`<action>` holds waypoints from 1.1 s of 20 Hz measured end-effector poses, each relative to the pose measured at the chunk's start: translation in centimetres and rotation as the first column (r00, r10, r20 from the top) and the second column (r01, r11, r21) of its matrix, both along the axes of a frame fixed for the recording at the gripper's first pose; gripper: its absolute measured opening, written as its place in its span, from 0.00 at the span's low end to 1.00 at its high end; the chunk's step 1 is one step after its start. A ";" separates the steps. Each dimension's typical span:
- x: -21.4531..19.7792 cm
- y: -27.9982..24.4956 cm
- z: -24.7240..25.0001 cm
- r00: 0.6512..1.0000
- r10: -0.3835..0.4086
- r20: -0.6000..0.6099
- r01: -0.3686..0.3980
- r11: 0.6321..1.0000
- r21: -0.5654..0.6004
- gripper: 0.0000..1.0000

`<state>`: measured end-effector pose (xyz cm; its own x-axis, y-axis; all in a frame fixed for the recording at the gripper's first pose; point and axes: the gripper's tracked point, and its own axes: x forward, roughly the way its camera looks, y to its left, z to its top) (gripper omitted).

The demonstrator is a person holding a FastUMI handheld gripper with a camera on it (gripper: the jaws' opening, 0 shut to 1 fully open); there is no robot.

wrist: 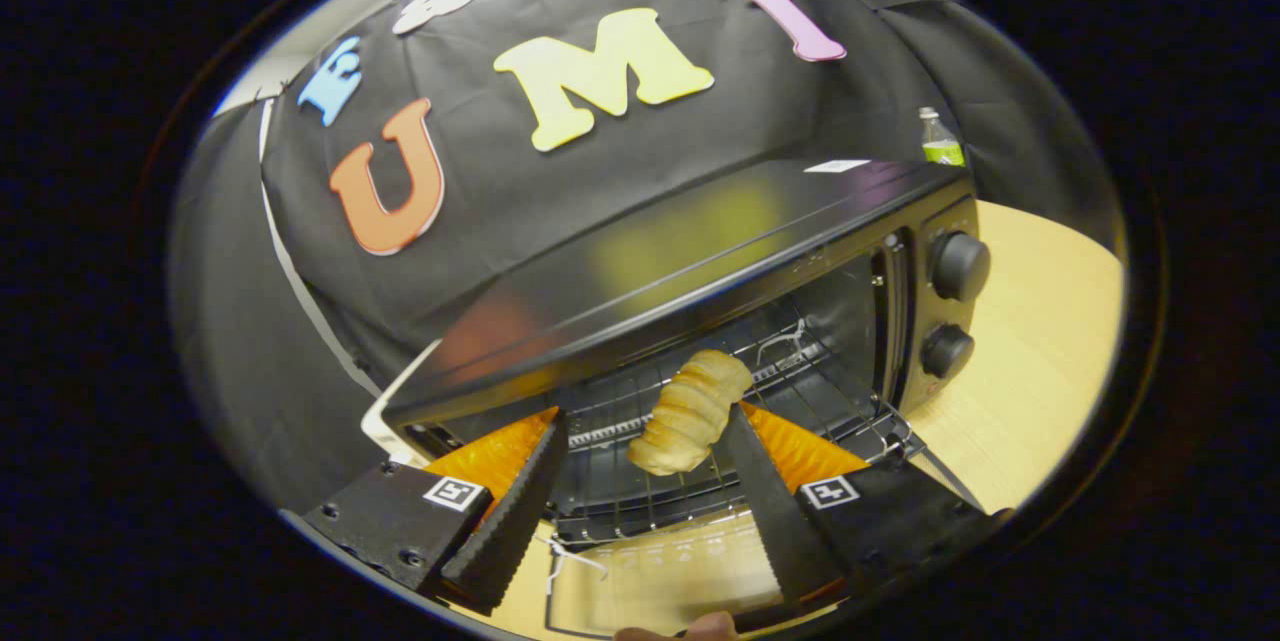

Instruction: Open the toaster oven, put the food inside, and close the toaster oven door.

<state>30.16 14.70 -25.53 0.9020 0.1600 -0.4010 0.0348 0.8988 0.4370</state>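
So the toaster oven [700, 271] is sitting on a light wooden table [1040, 361] with its door [650, 571] already dropped down flat toward the camera, and you can see straight into the dark cavity with the wire rack [640, 481] pulled partway out over the door. The food is a ridged, golden bread roll [692, 411], kind of croissant-ish, and it's lying on the rack right at the mouth of the oven, tilted so one end points into the cavity and the other end points back out. The gripper [645, 431] has its fingers spread wide apart, nothing clamped between them. The roll sits in the gap but way over toward the right finger [765, 491], looks like it's touching or just about touching that one near the tip, while the left finger [515, 511] is well apart from it. Can't tell for sure if there's real contact on the right side. The two control knobs [958, 266] are stacked on the oven's front panel beside the opening, and behind the oven's far corner there's a small bottle [940, 139] with a green label standing against the black cloth. A fingertip [700, 627] of the person peeks in at the very bottom below the door.
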 end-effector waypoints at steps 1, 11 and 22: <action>-1.1 0.2 0.7 1.000 0.007 0.012 -0.007 1.000 0.010 1.00; -11.8 -1.4 4.0 0.995 0.079 0.062 -0.078 0.997 -0.020 1.00; -17.8 -4.9 -2.1 0.991 0.086 -0.102 -0.089 0.995 -0.034 1.00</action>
<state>12.34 9.80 -27.65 0.8403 0.2194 -0.4958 -0.0029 0.9162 0.4006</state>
